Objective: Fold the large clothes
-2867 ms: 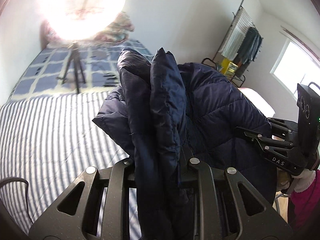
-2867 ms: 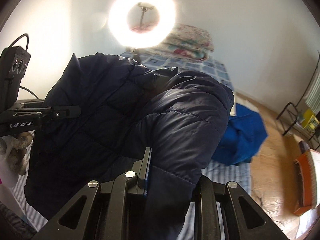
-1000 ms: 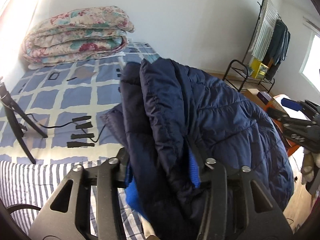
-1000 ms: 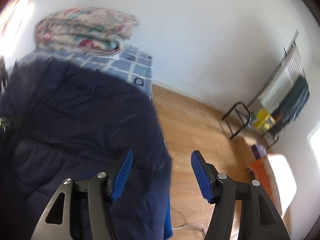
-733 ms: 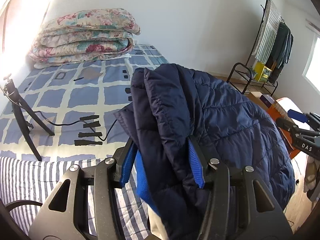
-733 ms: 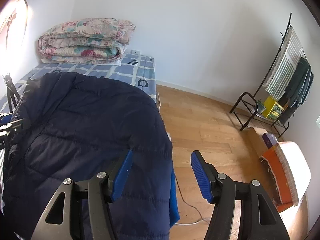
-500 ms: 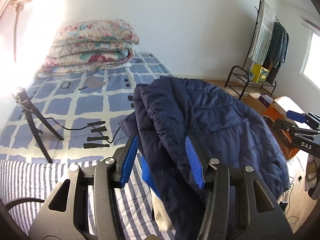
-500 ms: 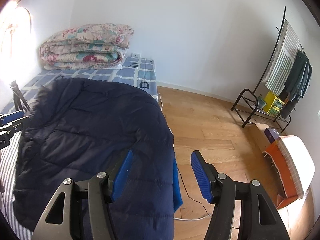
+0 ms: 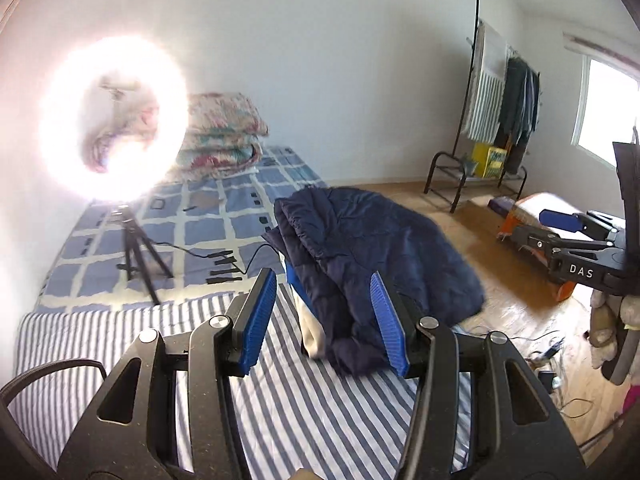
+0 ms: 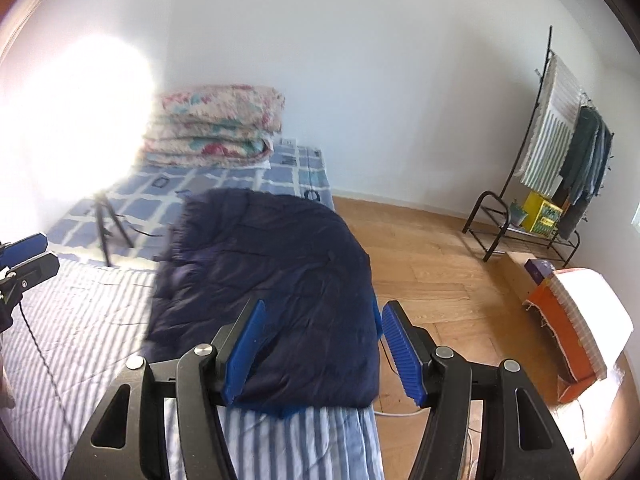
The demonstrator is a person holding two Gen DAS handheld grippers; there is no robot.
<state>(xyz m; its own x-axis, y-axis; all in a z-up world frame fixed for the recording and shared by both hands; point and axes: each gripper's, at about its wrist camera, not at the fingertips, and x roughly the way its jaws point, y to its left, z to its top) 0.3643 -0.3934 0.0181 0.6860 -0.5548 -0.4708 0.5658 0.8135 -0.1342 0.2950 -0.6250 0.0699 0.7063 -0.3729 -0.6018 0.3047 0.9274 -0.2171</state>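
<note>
A folded navy puffer jacket (image 9: 372,256) lies on the striped bed (image 9: 120,344), at its edge. The left gripper (image 9: 324,312) hangs spread just short of the jacket, empty. Beyond the jacket a ring light (image 9: 114,120) glares on its tripod.

A navy quilted jacket (image 10: 272,280) lies on a blue-and-white striped sheet (image 9: 120,332), beyond it a blue checked bedspread (image 9: 192,224), a floral pink-and-teal quilt (image 10: 216,128), blue gripper pads (image 9: 258,320).

Both claws, left (image 9: 324,316) and right (image 10: 320,350), now off the jacket (image 10: 272,280) (dropped folded on the bed (image 9: 120,340)).
</note>
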